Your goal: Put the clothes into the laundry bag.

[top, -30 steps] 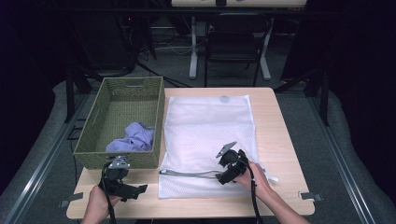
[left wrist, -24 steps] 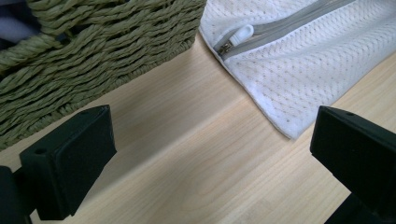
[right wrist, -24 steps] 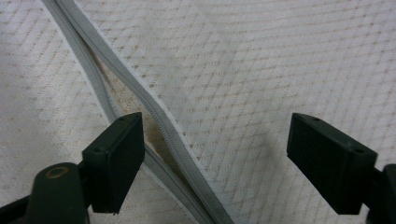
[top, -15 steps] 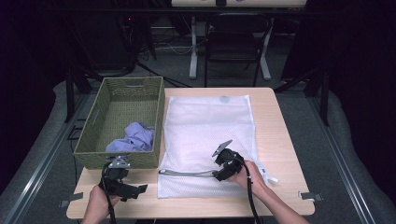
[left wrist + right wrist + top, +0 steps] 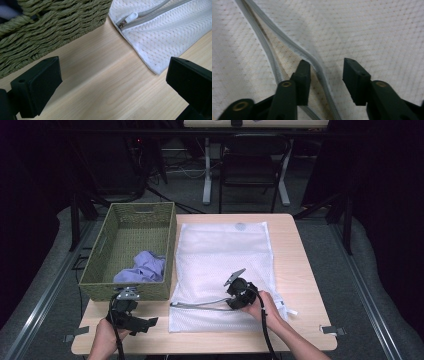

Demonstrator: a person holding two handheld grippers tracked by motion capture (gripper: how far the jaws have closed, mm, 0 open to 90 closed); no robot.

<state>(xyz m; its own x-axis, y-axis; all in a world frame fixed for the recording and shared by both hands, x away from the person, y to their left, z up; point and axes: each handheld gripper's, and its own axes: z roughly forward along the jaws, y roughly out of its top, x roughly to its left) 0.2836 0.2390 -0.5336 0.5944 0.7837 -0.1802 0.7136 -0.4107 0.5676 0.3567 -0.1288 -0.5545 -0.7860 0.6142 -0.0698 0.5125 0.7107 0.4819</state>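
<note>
The laundry bag (image 5: 220,257) is white open-weave mesh cloth, matt, with a grey woven zipper tape (image 5: 287,47) and a smooth white plastic pull (image 5: 131,16). Beside the bag, the basket (image 5: 100,270) is rough, olive woven fibre holding soft lilac cloth (image 5: 145,267). The table (image 5: 100,82) is pale, smooth wood with a faint sheen.

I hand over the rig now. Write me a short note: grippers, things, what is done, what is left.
Left gripper: open, holds nothing, low over the table near the basket.
Right gripper: open, one jaw inside the mesh bag, straddling the upper zipper edge.
Done: zipper is open.
Left: close on the edge, lift it, move the purple cloth from basket into bag, probably.
</note>
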